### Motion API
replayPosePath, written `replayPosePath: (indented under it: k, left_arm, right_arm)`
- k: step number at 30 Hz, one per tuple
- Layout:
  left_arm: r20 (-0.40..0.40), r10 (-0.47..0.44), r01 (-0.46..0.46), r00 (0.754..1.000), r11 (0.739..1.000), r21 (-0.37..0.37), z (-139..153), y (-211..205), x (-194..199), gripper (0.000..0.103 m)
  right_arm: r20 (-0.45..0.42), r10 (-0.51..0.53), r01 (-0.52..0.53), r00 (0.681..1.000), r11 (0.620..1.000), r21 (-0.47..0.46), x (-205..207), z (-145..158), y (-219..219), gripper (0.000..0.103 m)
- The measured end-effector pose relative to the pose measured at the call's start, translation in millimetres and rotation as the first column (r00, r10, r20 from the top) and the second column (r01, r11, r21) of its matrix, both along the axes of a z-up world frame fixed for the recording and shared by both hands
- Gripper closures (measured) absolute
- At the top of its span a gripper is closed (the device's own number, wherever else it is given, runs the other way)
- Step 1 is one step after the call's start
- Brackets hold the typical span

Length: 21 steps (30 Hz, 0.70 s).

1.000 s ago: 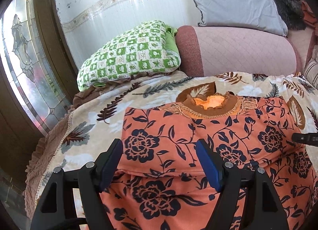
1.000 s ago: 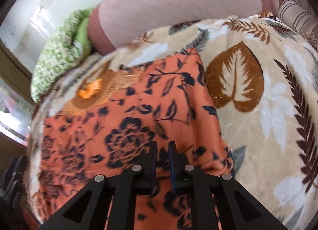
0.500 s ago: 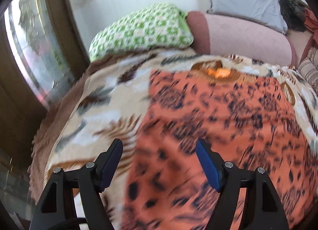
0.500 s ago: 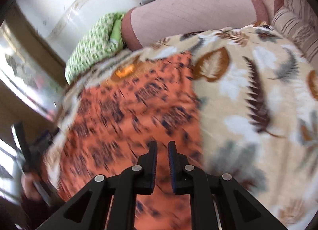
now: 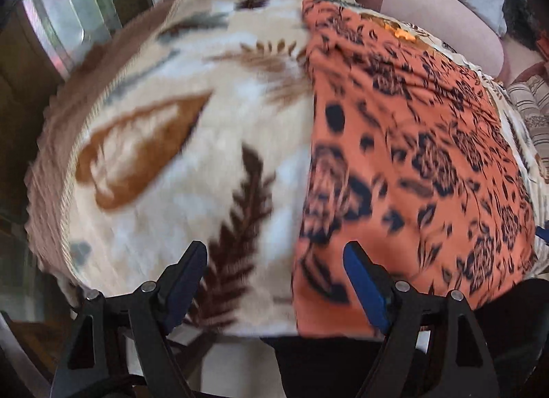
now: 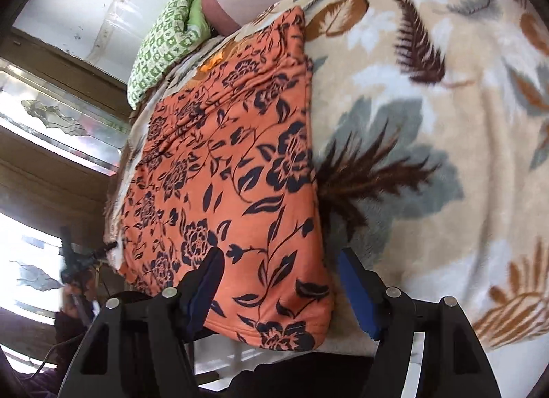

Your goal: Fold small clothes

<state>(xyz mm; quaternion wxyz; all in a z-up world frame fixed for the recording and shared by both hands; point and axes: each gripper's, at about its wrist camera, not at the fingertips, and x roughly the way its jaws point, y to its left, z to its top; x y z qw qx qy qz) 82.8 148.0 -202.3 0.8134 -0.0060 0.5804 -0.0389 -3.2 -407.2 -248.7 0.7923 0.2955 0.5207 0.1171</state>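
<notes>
Orange floral garment lies flat on leaf-print blanket, neckline at 12 o'clock blurred. Left gripper and right gripper fingers are spreading, clamping nothing.

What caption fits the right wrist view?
Right tool opening over the orange floral garment's near corner on the leaf-print blanket.

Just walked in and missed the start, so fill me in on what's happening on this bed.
A person holding a gripper in each hand is folding an orange floral garment that lies on a leaf-print blanket. The right gripper is opening at the garment's near corner, which sits between its jaws without being pinched. The left gripper is opening over the garment's other near edge. Neither holds anything.
</notes>
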Motion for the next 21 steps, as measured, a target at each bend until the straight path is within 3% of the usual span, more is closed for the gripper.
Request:
replayPosePath:
  k: [3,5,8,10,12,15,19,21]
  left_arm:
    - [-0.007,0.019,-0.019,1.000,0.996,-0.082,-7,7,-14,0.025]
    - [0.000,0.014,-0.014,1.000,0.993,-0.114,-7,7,-19,0.035]
    - [-0.006,-0.010,0.009,1.000,0.989,-0.146,-13,0,-24,0.039]
    - [-0.012,-0.028,0.026,1.000,0.988,-0.153,-18,-7,-24,0.044]
    - [0.000,-0.040,0.039,0.999,0.986,-0.165,-19,-11,-22,0.044]
    - [0.022,-0.080,0.083,0.997,0.976,-0.202,-18,-18,-19,0.044]
    - [0.014,-0.091,0.092,0.996,0.976,-0.198,-21,-18,-10,0.051]
    - [0.008,-0.081,0.080,0.997,0.968,-0.239,-19,-10,-7,0.063]
  right_arm:
    - [-0.032,0.010,-0.010,0.999,1.000,0.007,5,-12,4,0.033]
    - [-0.049,0.020,-0.019,0.999,0.999,0.027,9,-20,6,0.033]
    - [-0.049,0.047,-0.045,0.998,0.999,0.031,14,-21,12,0.037]
    - [-0.053,0.059,-0.057,0.997,0.998,0.038,15,-21,14,0.057]
    - [-0.064,0.089,-0.087,0.994,0.995,0.045,16,-23,20,0.069]
    - [-0.072,0.121,-0.122,0.990,0.992,-0.018,15,-22,33,0.069]
    - [-0.096,0.113,-0.114,0.989,0.993,-0.010,16,-25,32,0.068]
    - [-0.111,0.108,-0.108,0.988,0.994,0.000,17,-26,31,0.067]
